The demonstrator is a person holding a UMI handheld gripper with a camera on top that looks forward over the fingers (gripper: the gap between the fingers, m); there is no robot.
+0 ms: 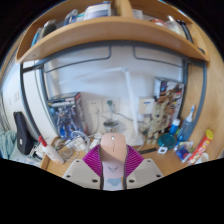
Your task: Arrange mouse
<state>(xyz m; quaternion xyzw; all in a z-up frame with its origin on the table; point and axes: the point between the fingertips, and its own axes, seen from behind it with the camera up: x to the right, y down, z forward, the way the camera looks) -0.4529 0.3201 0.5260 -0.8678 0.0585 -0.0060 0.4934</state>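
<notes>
- Gripper view, the only 1 supplied: gripper (113, 166) raised well above a cluttered wooden desk (150, 158), looking level at the back wall, not down at the work surface.
- 2 fingers with magenta pads (95, 160) meet at the tips; a pale pinkish rounded object (113, 150) sits wedged between the pads, both appearing to press on it. Jaws narrow, closed on that object.
- Judgement: that object is probably the mouse, lifted for carrying; only its top shows, so identity is not certain. No other mouse visible on the desk.
- Curved wooden shelf (100, 36) overhead, with boxes and oddments on top. White wall panel (100, 70) behind, cables hanging down it.
- Desk edges crowded: black object (22, 130) far to one side, blue bottle (190, 120) and stacked packets to the other. Bare desk ahead of the fingers is small.
- Judgement: height keeps the held thing clear of the clutter; the set-down needs a downward tilt to find a free spot.
</notes>
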